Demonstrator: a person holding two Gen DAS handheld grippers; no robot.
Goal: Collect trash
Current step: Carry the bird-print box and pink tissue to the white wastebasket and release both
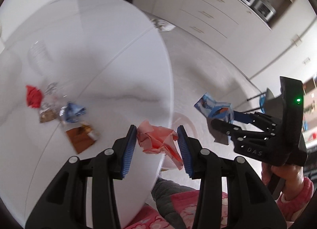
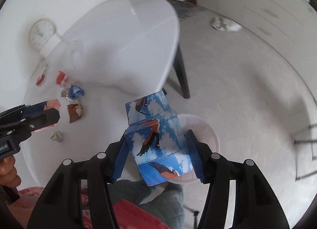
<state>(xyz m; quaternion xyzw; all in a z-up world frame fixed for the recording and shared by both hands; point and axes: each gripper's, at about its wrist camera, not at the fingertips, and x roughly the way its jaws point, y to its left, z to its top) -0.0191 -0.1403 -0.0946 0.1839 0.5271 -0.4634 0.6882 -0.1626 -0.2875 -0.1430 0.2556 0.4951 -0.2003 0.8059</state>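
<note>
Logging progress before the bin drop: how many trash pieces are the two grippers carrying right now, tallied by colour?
Pink, crumpled paper: 1
Blue, bird-print carton: 1
Total: 2

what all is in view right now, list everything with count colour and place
pink crumpled paper: 1, pink, clamped in the left gripper over the table edge
bird-print carton: 1, blue and white with orange birds, clamped in the right gripper above the bin
bin: 1, pale pink, on the floor beside the table
table: 1, white, oval
trash pile: several blurred wrappers, red, blue, brown, clear, on the table
small green scrap: 1, on the table near its edge
clock: 1, white, beyond the table
drawers: white, far wall
left gripper: black with blue pads, shut on paper
right gripper: same, shut on carton
hand: holds the right gripper, pink sleeve
</note>
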